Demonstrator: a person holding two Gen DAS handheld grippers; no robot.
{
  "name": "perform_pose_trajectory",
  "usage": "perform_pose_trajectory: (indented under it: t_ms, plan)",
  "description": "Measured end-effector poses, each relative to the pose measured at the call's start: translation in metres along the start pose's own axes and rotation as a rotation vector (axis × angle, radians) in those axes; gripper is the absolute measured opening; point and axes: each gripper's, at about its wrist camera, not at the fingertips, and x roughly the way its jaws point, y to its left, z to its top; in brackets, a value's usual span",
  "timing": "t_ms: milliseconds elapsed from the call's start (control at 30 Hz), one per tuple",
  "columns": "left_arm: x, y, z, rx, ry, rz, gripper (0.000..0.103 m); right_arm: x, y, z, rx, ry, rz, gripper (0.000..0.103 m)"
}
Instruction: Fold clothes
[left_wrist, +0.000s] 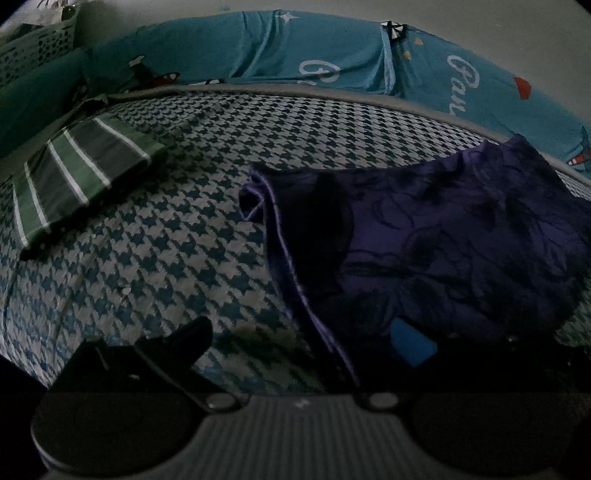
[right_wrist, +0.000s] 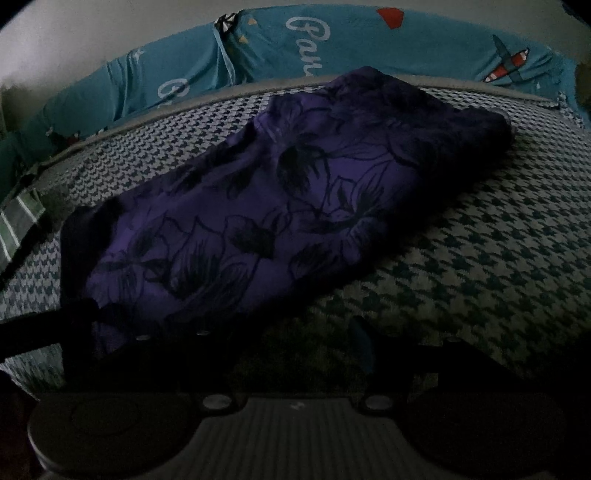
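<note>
Beside the purple garment (right_wrist: 280, 206), bare houndstooth cover (right_wrist: 498, 266) lies open.

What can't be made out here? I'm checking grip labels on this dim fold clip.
- Left wrist view: whether the left gripper pinches the purple floral garment; shadow hides its near edge.
- Right wrist view: right gripper fingertips lost in darkness.
- Striped folded garment: cut off by the right view's left edge.

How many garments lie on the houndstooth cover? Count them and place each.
2. The purple floral garment lies in front of the grippers; the folded green striped garment lies apart, to its left. Others may be out of view.
</note>
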Motion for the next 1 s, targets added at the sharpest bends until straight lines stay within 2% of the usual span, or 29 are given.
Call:
perform_pose_trajectory:
  t_ms: [733,1000]
  plan:
    - [0.006,0.0,-0.001,-0.003,0.013,0.021,0.103,-0.003,0.019,-0.004,-0.061,0.068,-0.062,0.06]
    - [0.005,0.0,-0.001,-0.008,0.012,0.019,0.103,-0.003,0.021,-0.003,-0.071,0.073,-0.056,0.06]
